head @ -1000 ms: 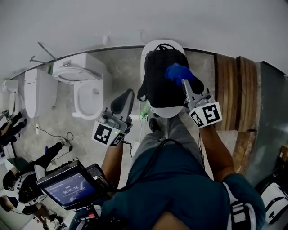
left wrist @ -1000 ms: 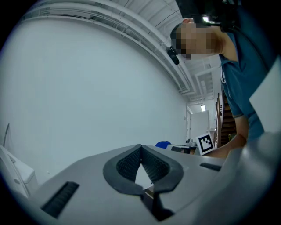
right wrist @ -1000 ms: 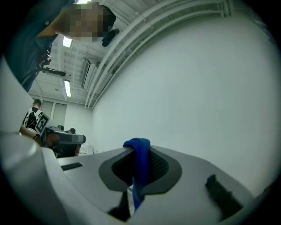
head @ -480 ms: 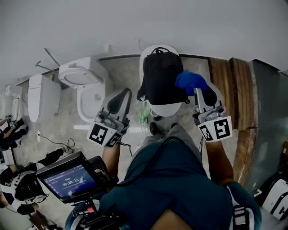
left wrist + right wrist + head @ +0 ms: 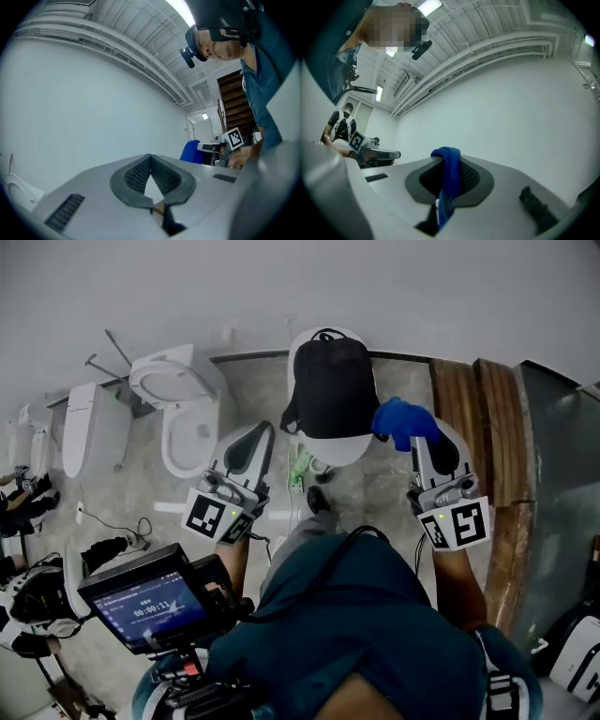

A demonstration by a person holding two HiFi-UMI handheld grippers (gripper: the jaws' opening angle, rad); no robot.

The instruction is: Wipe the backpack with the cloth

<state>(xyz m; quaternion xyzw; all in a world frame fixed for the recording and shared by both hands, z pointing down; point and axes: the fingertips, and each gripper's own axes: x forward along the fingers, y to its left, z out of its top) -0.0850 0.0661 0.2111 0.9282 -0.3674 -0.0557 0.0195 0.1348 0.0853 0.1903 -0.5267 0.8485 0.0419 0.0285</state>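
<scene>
The black backpack (image 5: 333, 390) lies at the far middle of the head view on a white rounded stand (image 5: 339, 452). The bag covers most of the stand, so I cannot tell what the stand is, and nothing shows what the backpack holds. The blue cloth (image 5: 398, 416) is just right of the backpack, level with its near end, and whether it touches the bag cannot be made out. The right gripper (image 5: 419, 435) has its jaws clamped on that cloth, which drapes over the tips and runs down between the ribbed pads. The left gripper (image 5: 150, 157) is to the near left of the backpack, apart from it, its jaws closed tip to tip with nothing between them. A small green thing (image 5: 298, 468) sits low beside the stand, too small to name. Left of the backpack stands a white toilet (image 5: 183, 409) with its bowl open; what lies in it is not clear. The person's teal shirt (image 5: 366, 624) hides the near floor. Wooden boards (image 5: 469, 427) stand on the right. At the near left a screen (image 5: 145, 601) shows a row of digits too small to read for certain. Each gripper's cube bears a black-and-white square marker.
</scene>
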